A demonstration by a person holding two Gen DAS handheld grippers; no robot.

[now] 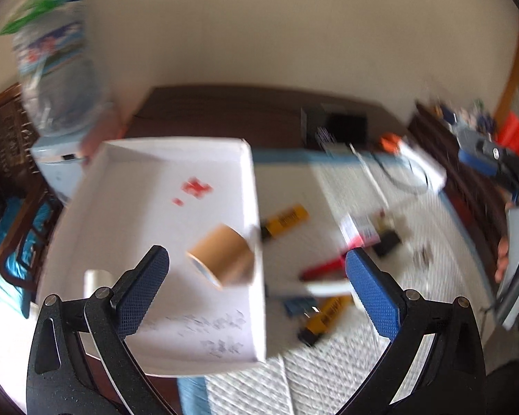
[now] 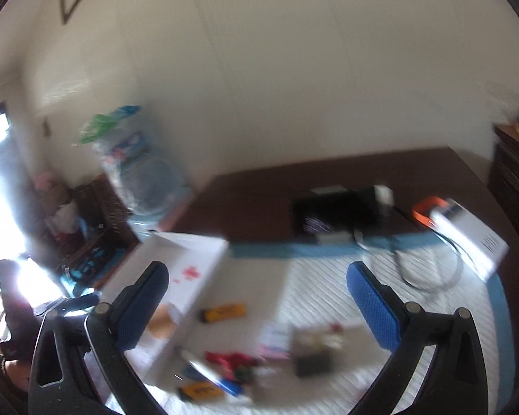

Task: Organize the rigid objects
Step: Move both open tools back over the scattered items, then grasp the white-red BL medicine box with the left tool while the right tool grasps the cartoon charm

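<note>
A white shallow box (image 1: 128,228) lies on the table's left side, with a brown tape roll (image 1: 221,257) inside near its right wall and a small white object (image 1: 97,280) near my left finger. My left gripper (image 1: 256,283) is open and empty above the box's right edge. On the woven mat lie two yellow-black items (image 1: 285,219) (image 1: 325,318), a red tool (image 1: 325,268), a white pen (image 1: 325,288) and a blue piece (image 1: 299,306). My right gripper (image 2: 256,297) is open and empty above the mat. The box (image 2: 190,269), a yellow item (image 2: 225,312) and red tool (image 2: 231,359) show there, blurred.
A black device (image 1: 339,128) and a white box with an orange part (image 1: 418,162) sit at the table's back. A pink-white card (image 1: 360,230) and a black block (image 1: 387,245) lie on the mat. A water dispenser (image 1: 58,79) stands at left. The other hand-held gripper (image 1: 515,228) is at right.
</note>
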